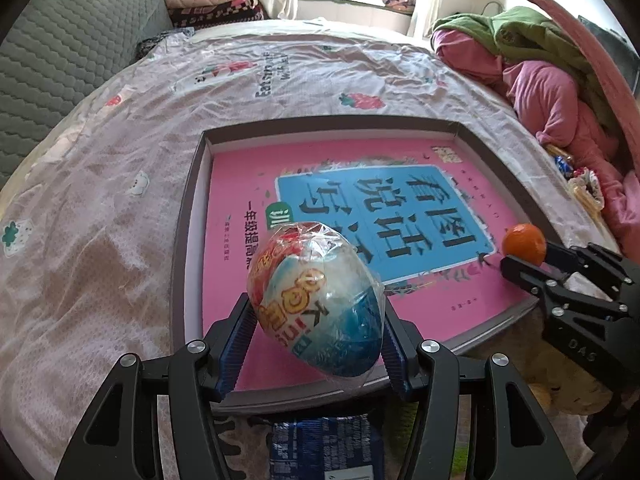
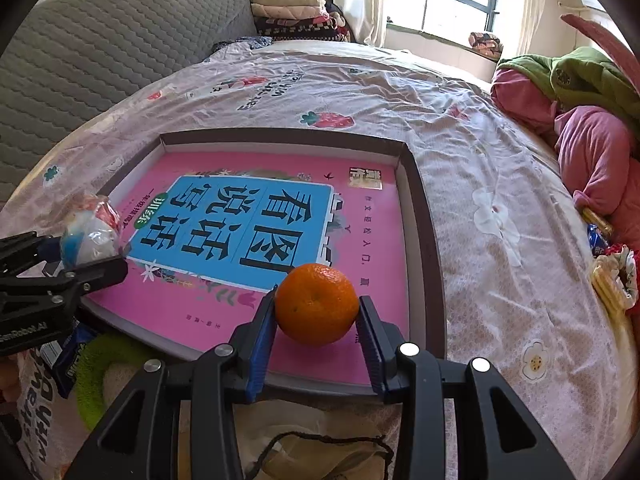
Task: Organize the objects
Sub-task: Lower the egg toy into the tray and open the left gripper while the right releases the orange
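Bed (image 1: 132,184) with tray (image 1: 188,216) holding pink book (image 1: 240,184); left gripper (image 1: 316,344) clamps wrapped egg (image 1: 316,300), partly covering the book's title; right gripper (image 2: 318,328) clamps orange (image 2: 316,304)

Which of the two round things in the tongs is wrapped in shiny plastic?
The egg-shaped toy in the left tongs. It wears crinkly clear wrap over red and blue; the orange in the right tongs is bare.

Crinkly glossy plastic wraps the egg (image 1: 316,300); the orange (image 2: 317,304) has dimpled matt peel.
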### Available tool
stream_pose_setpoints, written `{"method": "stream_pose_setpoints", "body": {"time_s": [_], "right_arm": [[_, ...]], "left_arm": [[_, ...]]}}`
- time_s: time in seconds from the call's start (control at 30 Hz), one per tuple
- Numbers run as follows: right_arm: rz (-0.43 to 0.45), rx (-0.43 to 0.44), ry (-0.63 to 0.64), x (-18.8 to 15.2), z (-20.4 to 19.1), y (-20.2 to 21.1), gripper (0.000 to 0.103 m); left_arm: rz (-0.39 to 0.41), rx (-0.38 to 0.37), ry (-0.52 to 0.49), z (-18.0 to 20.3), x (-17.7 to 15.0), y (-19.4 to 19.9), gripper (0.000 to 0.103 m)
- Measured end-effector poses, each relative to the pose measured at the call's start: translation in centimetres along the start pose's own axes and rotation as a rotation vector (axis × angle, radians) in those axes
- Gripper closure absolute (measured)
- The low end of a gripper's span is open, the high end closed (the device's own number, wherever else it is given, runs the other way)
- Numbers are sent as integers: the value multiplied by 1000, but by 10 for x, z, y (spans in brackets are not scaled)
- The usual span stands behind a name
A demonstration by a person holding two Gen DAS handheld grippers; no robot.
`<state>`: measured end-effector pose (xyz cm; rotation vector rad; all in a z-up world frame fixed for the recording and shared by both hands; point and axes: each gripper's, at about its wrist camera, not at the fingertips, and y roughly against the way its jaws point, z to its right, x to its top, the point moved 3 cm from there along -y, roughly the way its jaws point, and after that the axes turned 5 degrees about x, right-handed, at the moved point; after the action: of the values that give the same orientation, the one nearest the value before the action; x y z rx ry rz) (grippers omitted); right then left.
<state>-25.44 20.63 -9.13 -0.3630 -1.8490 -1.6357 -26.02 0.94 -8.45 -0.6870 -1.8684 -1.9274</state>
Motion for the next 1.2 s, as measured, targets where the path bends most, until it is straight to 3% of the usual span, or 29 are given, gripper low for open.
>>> {"method": "stream_pose_setpoints", "body": {"time_s": [0.43, 1.2], "right_arm": [[8, -18, -1, 0, 0, 0, 62], [44, -23, 17, 3, -4, 11, 57]], "left_arm": [[-34, 25, 22, -8, -1, -11, 39], [-7, 5, -13, 0, -2, -1, 29]]}}
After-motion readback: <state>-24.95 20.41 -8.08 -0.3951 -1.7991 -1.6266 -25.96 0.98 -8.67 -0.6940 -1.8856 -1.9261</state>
